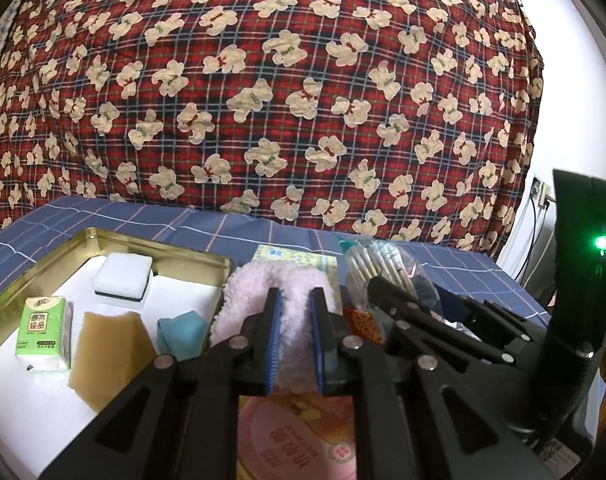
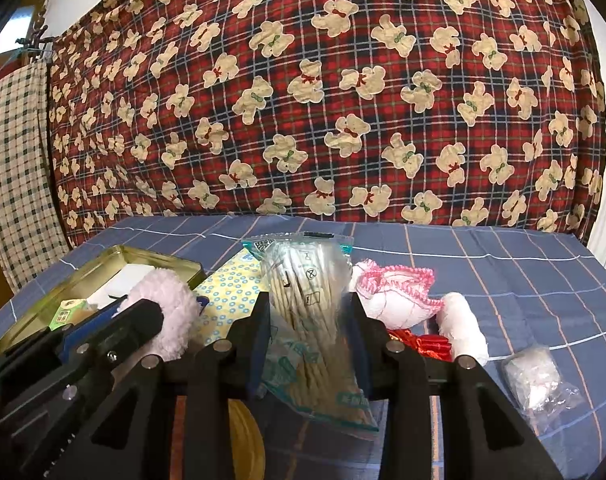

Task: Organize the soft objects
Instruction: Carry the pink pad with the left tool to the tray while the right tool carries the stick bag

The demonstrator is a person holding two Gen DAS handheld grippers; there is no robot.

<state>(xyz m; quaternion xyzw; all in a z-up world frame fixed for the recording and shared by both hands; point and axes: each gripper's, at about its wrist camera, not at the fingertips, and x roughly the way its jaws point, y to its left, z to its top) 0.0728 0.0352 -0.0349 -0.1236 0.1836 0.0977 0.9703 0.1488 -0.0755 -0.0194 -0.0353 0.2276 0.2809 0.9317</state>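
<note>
- The gold tin (image 1: pixel 151 258) lies to the left of the left gripper (image 1: pixel 295 336) and just ahead of it, its open mouth up; inside sit a tissue pack (image 1: pixel 45 332), a white sponge (image 1: pixel 123 280), a tan sponge (image 1: pixel 107 354) and a blue sponge (image 1: pixel 183 334).
- The left gripper is clamped on a fluffy pink cloth (image 1: pixel 281 284), which rises from between the jaws and flops over the tin's near right corner. Its long axis runs forward, away from the gripper.
- This hand is the nearer one to the tin, so the drop probably calls for only a short swing leftward over the rim.
- To the right, the right gripper (image 2: pixel 309 324) is closed on a clear bag of cotton swabs (image 2: pixel 303 292), the sticks standing upright between the jaws.
- Right of that gripper, on the blue checked counter (image 2: pixel 523 272), lie a pink-edged white cloth (image 2: pixel 391 292), a white roll (image 2: pixel 463 328), something red (image 2: pixel 419 342) and a small wrapped white bundle (image 2: pixel 533 376), all far from the tin.
</note>
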